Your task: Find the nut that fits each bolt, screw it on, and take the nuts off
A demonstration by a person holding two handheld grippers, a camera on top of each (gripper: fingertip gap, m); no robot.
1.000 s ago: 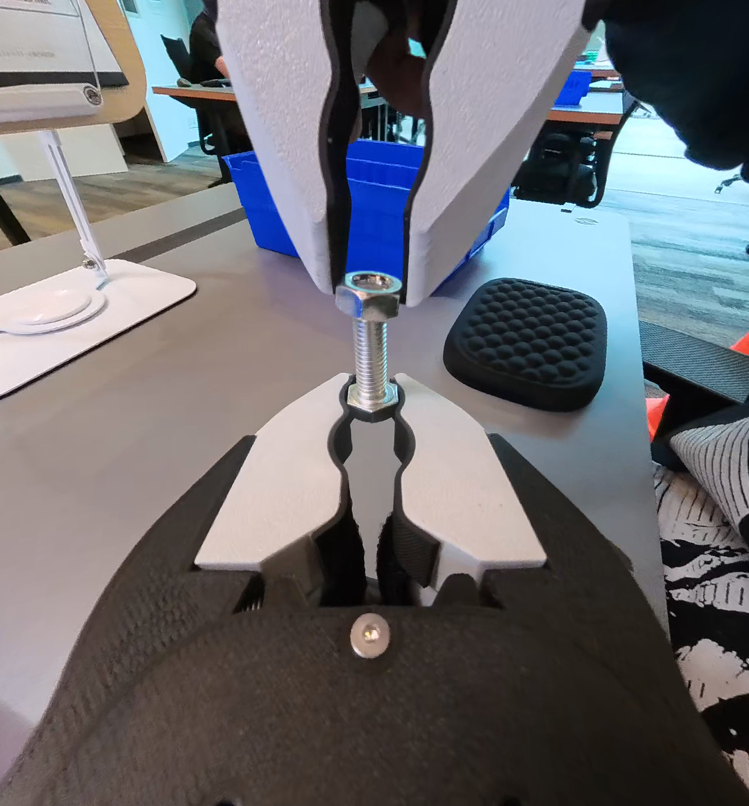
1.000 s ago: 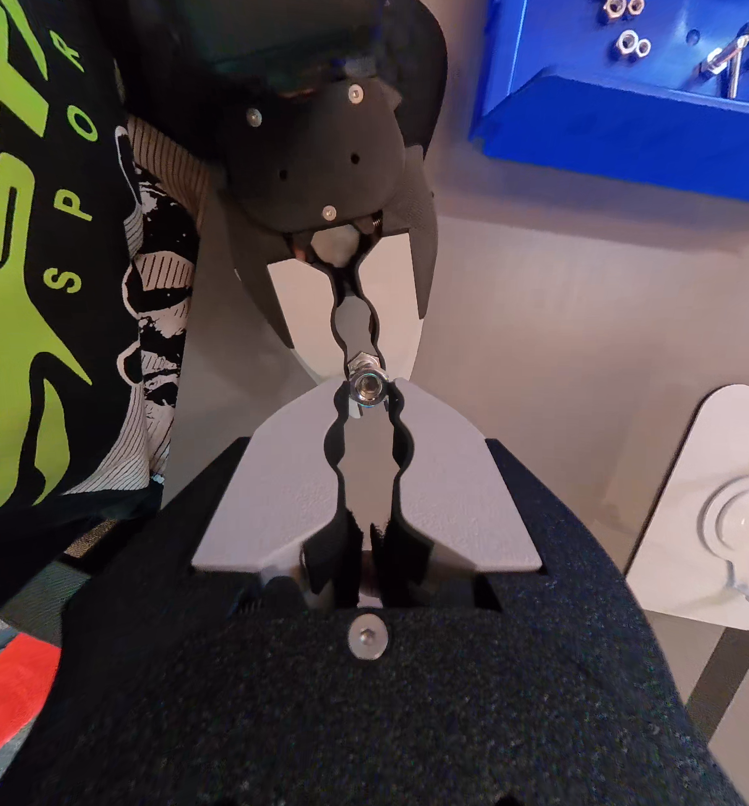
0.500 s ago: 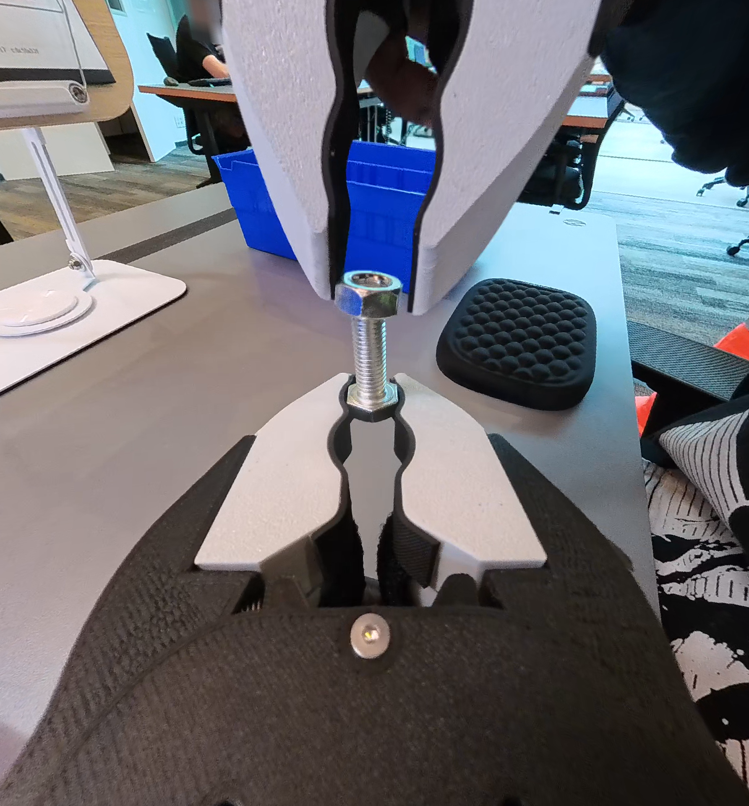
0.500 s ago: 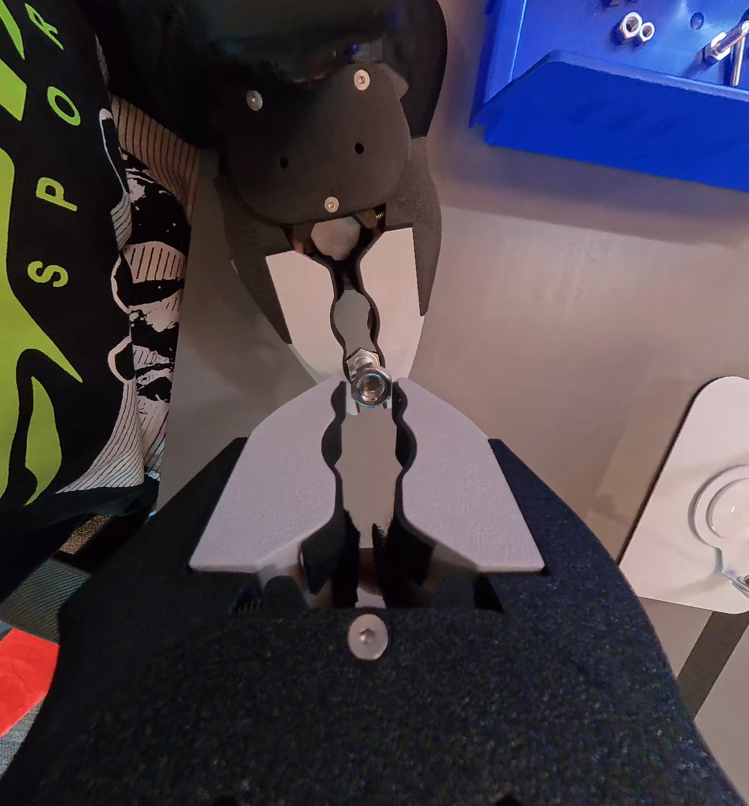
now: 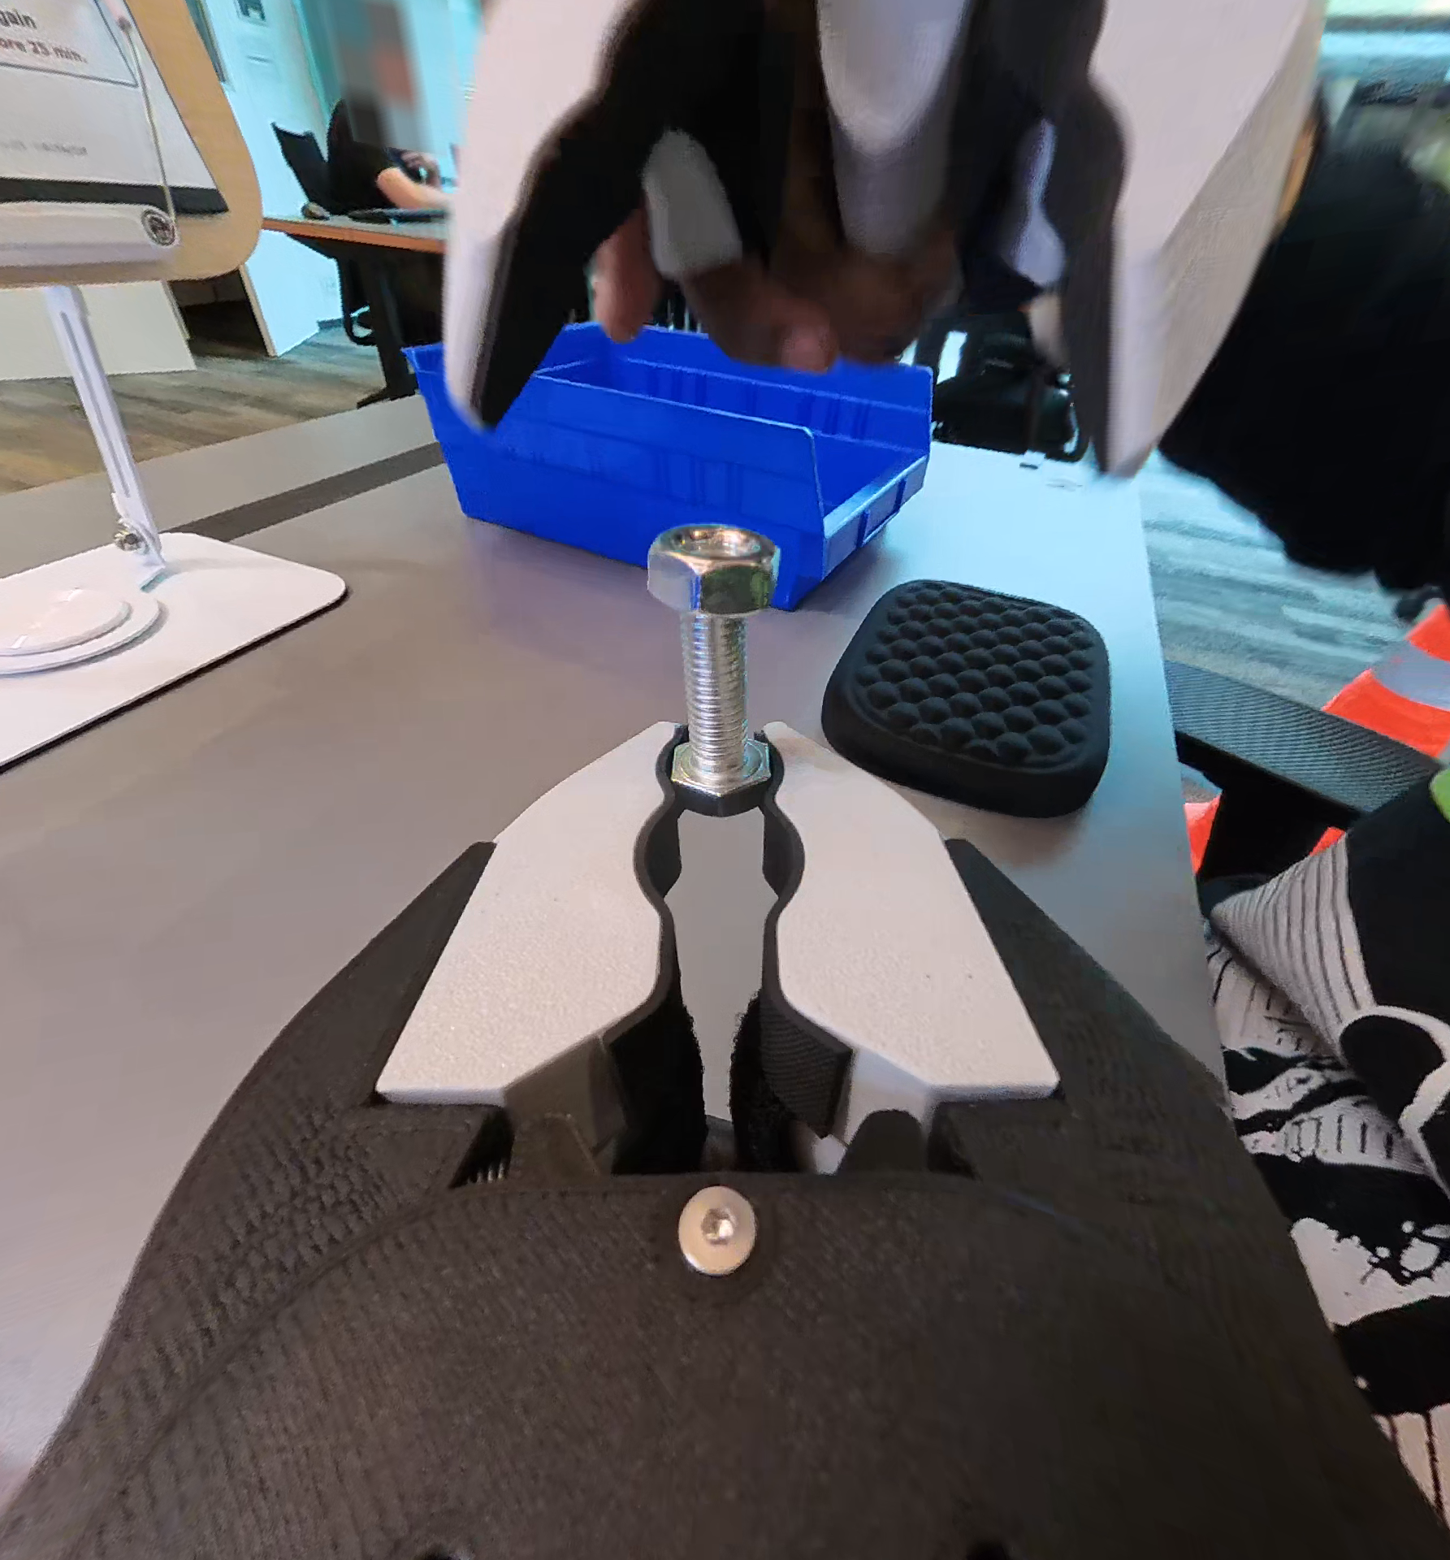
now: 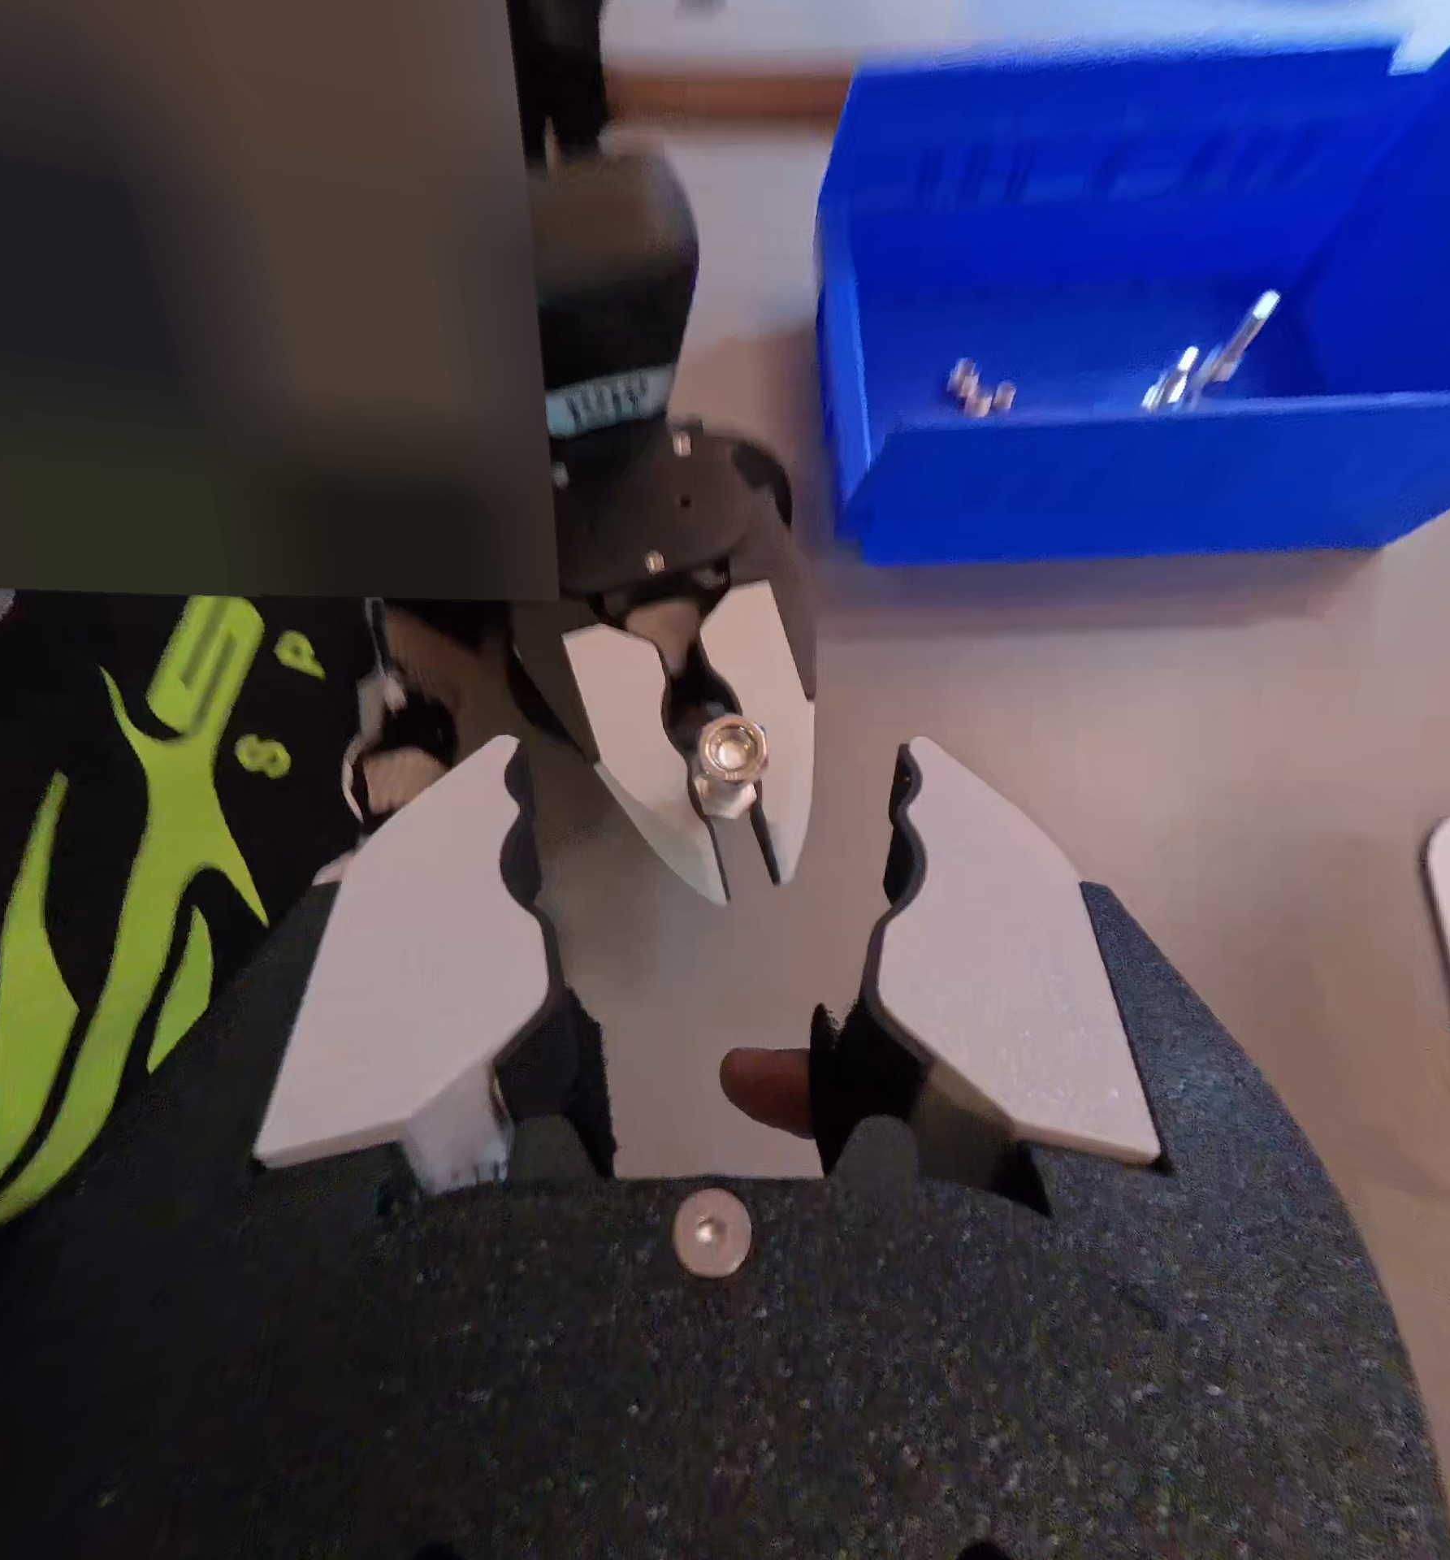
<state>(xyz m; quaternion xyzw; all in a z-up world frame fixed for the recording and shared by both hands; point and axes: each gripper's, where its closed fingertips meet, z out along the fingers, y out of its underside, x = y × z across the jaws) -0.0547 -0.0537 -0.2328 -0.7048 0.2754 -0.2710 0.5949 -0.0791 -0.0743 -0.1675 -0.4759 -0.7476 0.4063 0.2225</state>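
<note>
My left gripper (image 5: pixel 717 760) is shut on a silver hex nut (image 5: pixel 717 772) held in the notch near its fingertips. A silver bolt (image 5: pixel 713 658) stands upright in that nut with its hex head on top. My right gripper (image 5: pixel 797 435) hangs above the bolt head, blurred, open wide and empty. In the right wrist view my right gripper (image 6: pixel 708 743) is open with its fingers to either side of the bolt head (image 6: pixel 731 749), apart from it. The left gripper (image 6: pixel 751 878) shows there, closed on the nut (image 6: pixel 725 806).
A blue bin (image 5: pixel 662 473) stands behind the bolt; it holds several loose nuts (image 6: pixel 979 392) and bolts (image 6: pixel 1211 363). A black dimpled pad (image 5: pixel 970 692) lies at the right. A white stand base (image 5: pixel 113 608) sits at the left. The table edge and a person's clothing are at the right. There is about 7 cm between the tips of the two grippers.
My right gripper has opened, let go of the bolt head and pulled back above it. My left gripper still holds the nut with the bolt in it.
</note>
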